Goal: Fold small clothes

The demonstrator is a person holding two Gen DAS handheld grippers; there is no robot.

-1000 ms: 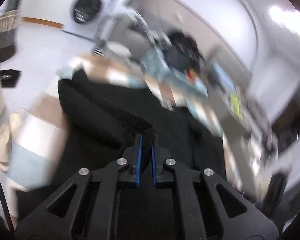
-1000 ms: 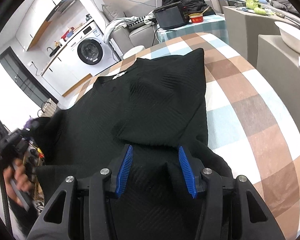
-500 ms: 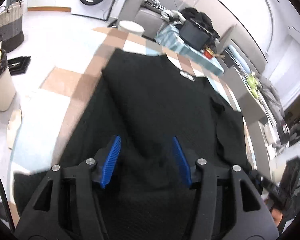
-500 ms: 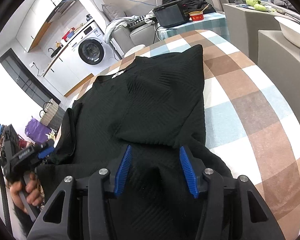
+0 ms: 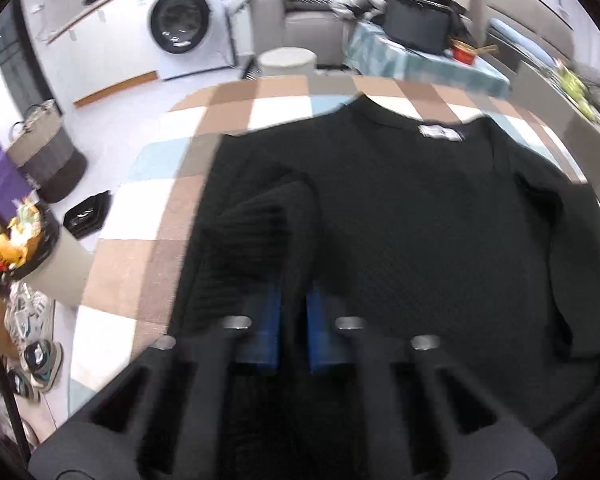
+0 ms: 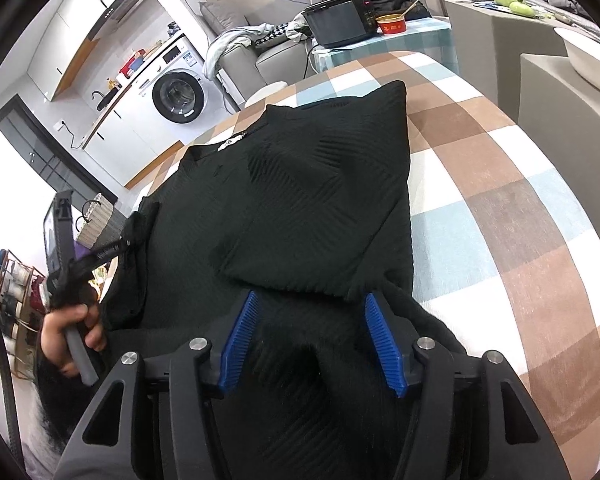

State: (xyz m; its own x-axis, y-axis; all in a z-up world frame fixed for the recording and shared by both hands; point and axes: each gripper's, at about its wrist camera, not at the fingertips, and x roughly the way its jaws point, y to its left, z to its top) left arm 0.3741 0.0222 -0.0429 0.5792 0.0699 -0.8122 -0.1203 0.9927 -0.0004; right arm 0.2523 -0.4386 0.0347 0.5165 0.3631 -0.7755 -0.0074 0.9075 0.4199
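Observation:
A black knit sweater [image 5: 400, 216] lies flat on the checked tablecloth [image 5: 148, 264], its white neck label [image 5: 438, 133] at the far side. Its right sleeve [image 6: 324, 200] is folded over the body. My left gripper [image 5: 293, 322] is nearly shut, its blue pads pinching the left sleeve edge [image 5: 260, 232]; the view is blurred. It also shows in the right wrist view [image 6: 116, 246], gripping the raised sleeve at the sweater's left side. My right gripper [image 6: 312, 328] is open above the sweater's hem, holding nothing.
A washing machine [image 5: 180, 28] and sofa [image 6: 260, 60] stand beyond the table. A side table with a black appliance [image 6: 340, 20] and red bowl [image 6: 392, 24] is behind. A basket [image 5: 44, 152] and bin [image 5: 24, 248] are on the floor left.
My left gripper opened and let the sleeve go, then moved back to the sweater's left side and closed on the sleeve edge. The right gripper stays open in place.

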